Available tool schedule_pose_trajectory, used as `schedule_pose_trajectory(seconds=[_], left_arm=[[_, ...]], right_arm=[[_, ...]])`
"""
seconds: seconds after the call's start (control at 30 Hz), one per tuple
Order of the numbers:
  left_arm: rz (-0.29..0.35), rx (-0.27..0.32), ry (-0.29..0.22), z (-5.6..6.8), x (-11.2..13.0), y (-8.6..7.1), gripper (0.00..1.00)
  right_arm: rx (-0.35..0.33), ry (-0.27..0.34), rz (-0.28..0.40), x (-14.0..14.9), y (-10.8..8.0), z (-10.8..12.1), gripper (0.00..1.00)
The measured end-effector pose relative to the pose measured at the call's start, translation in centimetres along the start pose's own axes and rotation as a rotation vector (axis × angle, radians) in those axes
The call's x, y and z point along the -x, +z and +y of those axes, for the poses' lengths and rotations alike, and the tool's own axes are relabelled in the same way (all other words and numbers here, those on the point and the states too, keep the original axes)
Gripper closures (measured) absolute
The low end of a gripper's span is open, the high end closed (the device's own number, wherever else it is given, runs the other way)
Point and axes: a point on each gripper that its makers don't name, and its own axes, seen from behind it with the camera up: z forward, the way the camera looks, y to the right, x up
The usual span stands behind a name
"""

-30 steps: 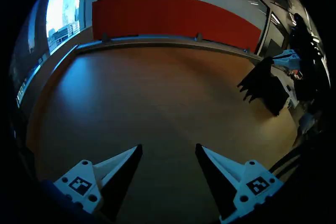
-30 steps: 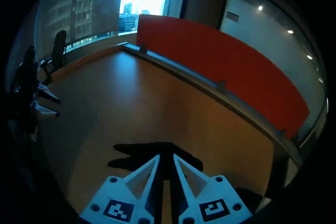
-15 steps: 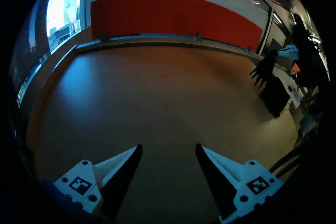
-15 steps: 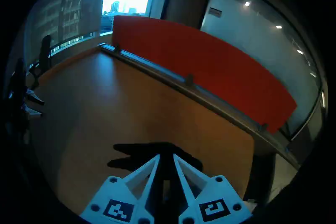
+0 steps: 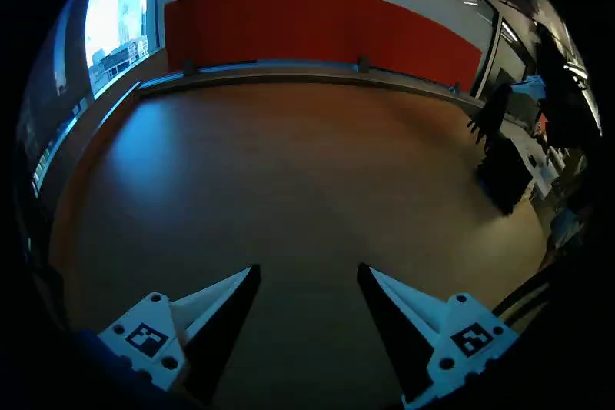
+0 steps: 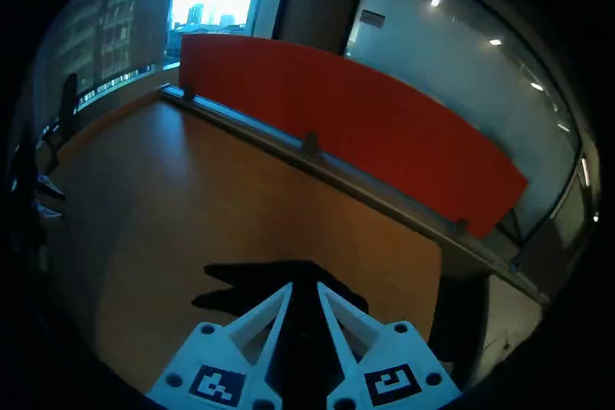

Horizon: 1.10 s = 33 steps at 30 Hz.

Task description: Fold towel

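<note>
My right gripper is shut on a dark towel, which bunches out to the left of its white fingers above the wooden table. In the left gripper view the same towel hangs at the far right over the table's edge, with the other gripper's pale body above it. My left gripper stands open low over the table, nothing between its fingers.
A red partition on a grey rail runs along the table's far edge. A bright window lies to the left. Dark office furniture stands past the table's right end.
The right gripper has swung to the right with the towel in it. In the left gripper view the towel has drawn back toward the table's right edge. The left gripper has stayed still.
</note>
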Motion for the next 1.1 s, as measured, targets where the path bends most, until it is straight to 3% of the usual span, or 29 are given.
schedule_pose_trajectory(seconds=[0.3, 0.63, 1.1], left_arm=[[-0.003, -0.007, 0.003, 0.6, 0.2, -0.2, 0.06], [-0.009, -0.002, 0.013, 1.6, 0.1, -0.1, 0.07], [-0.014, 0.021, 0.035, 3.1, -0.2, 0.2, 0.07]], right_arm=[[0.027, 0.020, -0.014, 0.8, -0.5, 3.0, 0.93], [0.034, 0.048, -0.029, 2.9, -1.6, 4.2, 0.93], [0.040, 0.088, -0.079, 8.8, -4.6, 5.8, 0.93]])
